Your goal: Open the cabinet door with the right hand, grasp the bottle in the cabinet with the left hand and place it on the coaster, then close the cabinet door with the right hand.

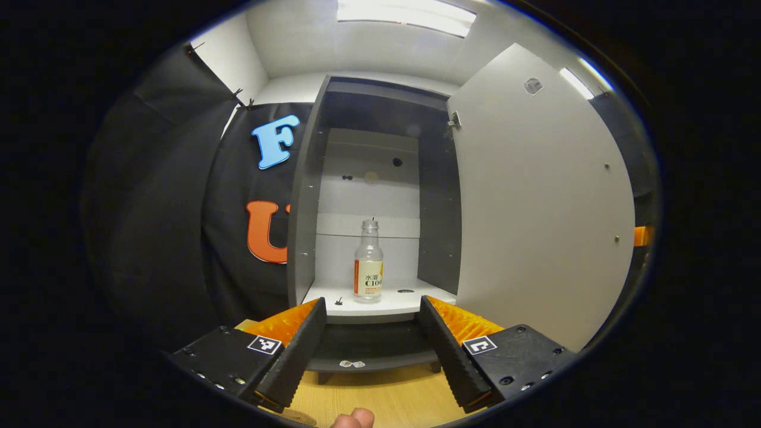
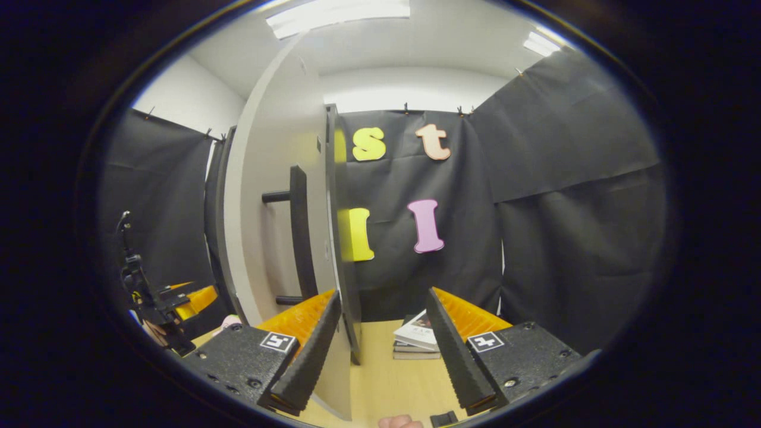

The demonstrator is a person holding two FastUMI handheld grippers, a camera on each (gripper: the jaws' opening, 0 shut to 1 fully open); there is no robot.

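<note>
- Clear plastic bottle (image 1: pixel 368 261), with orange-and-white label print I leave unread, stands upright on the cabinet (image 1: pixel 309 196) shelf in my left gripper view; my left gripper (image 1: pixel 371 339) is spread wide, empty, well short of it.
- My right gripper (image 2: pixel 383 345), in its own view, gapes empty, straddling the open cabinet door (image 2: pixel 342 249) edge; books (image 2: pixel 419 342) lie beyond.

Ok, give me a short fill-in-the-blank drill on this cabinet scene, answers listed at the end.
1. The cabinet door stands ____.
2. The bottle stands upright on the cabinet's white ____.
3. The left gripper has its jaws ____, with nothing between them.
4. In the right gripper view, a stack of ____ lies on the wooden table beyond the right gripper.

Answers: open; shelf; open; books
</note>
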